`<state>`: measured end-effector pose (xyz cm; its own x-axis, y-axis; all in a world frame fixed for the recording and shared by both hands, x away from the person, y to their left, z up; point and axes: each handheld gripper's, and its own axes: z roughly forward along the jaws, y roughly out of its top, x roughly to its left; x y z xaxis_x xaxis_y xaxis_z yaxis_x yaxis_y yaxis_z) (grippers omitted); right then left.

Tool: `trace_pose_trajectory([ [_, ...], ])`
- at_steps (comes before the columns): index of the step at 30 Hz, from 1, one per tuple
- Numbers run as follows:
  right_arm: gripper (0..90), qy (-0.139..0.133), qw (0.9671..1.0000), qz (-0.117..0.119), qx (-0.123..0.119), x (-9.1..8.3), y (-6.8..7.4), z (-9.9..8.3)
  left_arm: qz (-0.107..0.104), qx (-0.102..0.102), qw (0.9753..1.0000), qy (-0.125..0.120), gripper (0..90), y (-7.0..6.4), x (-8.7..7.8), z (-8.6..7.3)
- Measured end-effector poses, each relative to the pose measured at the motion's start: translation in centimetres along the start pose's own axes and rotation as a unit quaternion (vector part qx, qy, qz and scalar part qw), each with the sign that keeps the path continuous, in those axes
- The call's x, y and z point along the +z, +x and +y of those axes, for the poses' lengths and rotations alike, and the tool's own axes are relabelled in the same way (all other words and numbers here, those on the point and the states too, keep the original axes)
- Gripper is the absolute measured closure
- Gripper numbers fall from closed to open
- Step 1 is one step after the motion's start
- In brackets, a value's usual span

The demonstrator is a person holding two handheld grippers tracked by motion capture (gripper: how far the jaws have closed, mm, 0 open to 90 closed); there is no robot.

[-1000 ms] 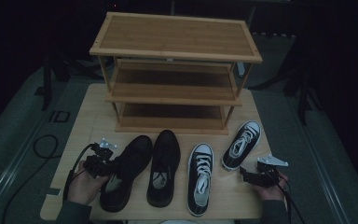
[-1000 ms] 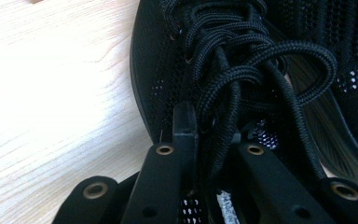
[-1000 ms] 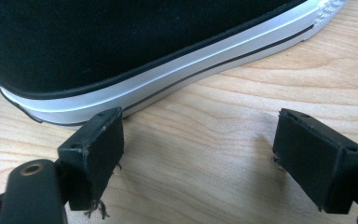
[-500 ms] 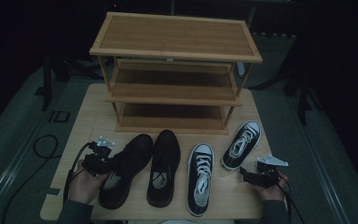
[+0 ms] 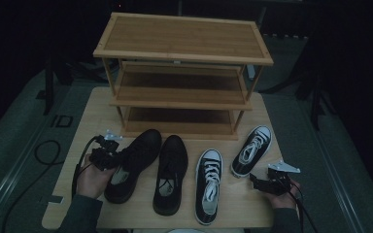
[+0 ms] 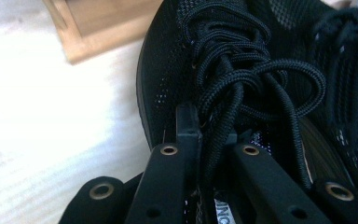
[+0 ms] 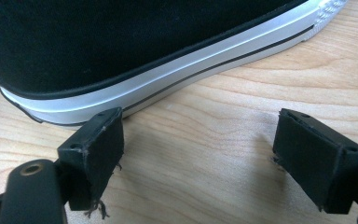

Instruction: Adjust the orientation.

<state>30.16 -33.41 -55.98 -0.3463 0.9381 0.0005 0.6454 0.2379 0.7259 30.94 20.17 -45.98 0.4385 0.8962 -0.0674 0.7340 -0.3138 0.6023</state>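
Grasp step: left gripper (image 5: pixel 108 156) fingers pinch black shoe (image 5: pixel 135 160) at its laces; right gripper (image 5: pixel 268 184) fingers spread, idle; next, likely lift to rack (image 5: pixel 182 58).

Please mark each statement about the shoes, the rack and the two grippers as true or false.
1. The left gripper is closed on the left black mesh shoe. True.
2. The right gripper holds a sneaker. False: its jaws are wide open above bare table, beside the right sneaker.
3. Four shoes lie on the table in front of the wooden rack. True.
4. One shoe already sits on the lowest shelf. False: the visible shelves are empty.
5. Both sneakers have white toe caps. True.
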Motion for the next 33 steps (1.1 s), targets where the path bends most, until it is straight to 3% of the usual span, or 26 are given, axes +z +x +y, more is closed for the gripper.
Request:
trace_pose_trajectory([
  [7,16.2,0.0,1.0,0.0,0.0,0.0,0.0,0.0,0.009,0.0,0.9999,-0.013,87.1,1.0,0.5,2.0],
  [19,16.2,0.0,1.0,0.001,-0.001,0.0,0.0,0.0,0.023,0.012,0.9993,-0.027,87.1,3.0,3.4,5.6],
  [28,16.2,0.0,1.0,0.002,-0.001,0.0,0.0,0.0,0.042,0.0,0.9987,-0.028,87.1,3.5,5.6,6.9],
  [33,16.2,0.0,1.0,0.002,-0.001,0.0,0.0,0.0,0.055,-0.02,0.9977,-0.034,87.1,3.9,6.4,6.9],
])
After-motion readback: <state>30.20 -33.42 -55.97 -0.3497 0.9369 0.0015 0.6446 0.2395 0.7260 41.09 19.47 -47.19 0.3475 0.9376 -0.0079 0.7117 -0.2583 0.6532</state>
